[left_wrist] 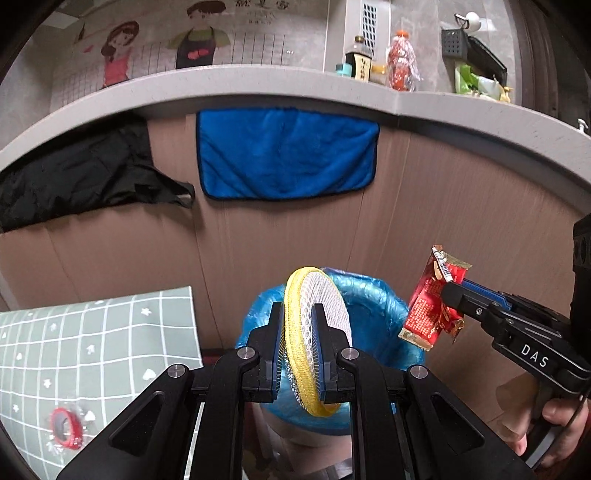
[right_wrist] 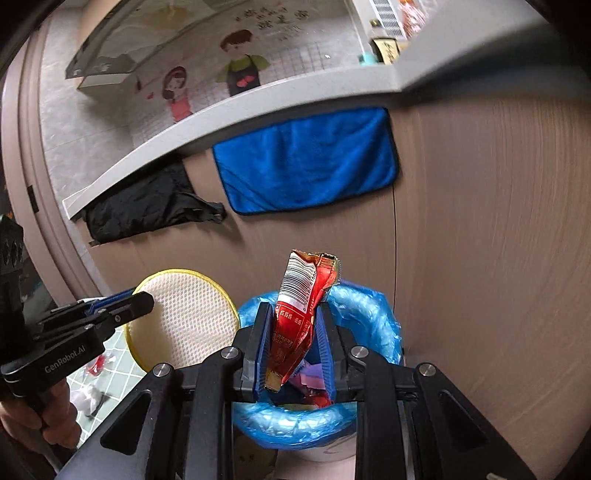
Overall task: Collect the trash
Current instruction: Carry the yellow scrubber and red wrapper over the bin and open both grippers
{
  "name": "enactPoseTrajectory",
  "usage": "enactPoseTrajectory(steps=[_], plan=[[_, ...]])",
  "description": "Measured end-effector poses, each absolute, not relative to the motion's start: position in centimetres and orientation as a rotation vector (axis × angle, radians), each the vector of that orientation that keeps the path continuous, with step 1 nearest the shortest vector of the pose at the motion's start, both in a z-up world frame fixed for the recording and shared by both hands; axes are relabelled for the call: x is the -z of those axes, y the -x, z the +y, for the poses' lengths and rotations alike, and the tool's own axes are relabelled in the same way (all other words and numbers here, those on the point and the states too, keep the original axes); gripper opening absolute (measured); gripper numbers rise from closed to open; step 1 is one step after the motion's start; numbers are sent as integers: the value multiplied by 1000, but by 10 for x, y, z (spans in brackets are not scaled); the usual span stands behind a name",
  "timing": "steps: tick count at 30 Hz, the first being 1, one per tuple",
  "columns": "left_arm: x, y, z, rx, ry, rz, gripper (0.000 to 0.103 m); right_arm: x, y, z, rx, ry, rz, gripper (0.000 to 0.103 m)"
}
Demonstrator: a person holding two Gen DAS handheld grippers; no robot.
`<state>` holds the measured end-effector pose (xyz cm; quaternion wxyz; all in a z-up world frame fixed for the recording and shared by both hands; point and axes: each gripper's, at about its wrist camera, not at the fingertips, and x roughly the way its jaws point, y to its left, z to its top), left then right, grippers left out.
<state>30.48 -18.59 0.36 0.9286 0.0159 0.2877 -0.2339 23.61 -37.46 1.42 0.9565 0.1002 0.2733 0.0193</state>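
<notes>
Holding trash over blue-lined bin point(right_wrist: 373, 314), both hands.
Pinched round yellow-rimmed mesh pad point(left_wrist: 317, 332) w/ left gripper point(left_wrist: 298, 354), red snack wrapper point(right_wrist: 299, 317) w/ right gripper point(right_wrist: 293, 354); hovered above bin mouth, near blue towel point(left_wrist: 288, 155) on cabinet front.

A: What sort of place is this?
B: A home kitchen. See the grey countertop point(left_wrist: 258, 79)? A soy sauce bottle point(left_wrist: 357, 59) stands on it, a cartoon cook sticker point(left_wrist: 195, 35) is on the tiled wall behind.
A: And below the countertop?
B: A blue towel point(left_wrist: 288, 153) hangs on the cabinet front.
</notes>
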Motion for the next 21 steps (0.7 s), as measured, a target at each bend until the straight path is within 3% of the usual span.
enactPoseTrajectory(steps=[21], plan=[[45,-350,-211,460,-29,703,14,39,-288,-393,-36,-247,670,22]])
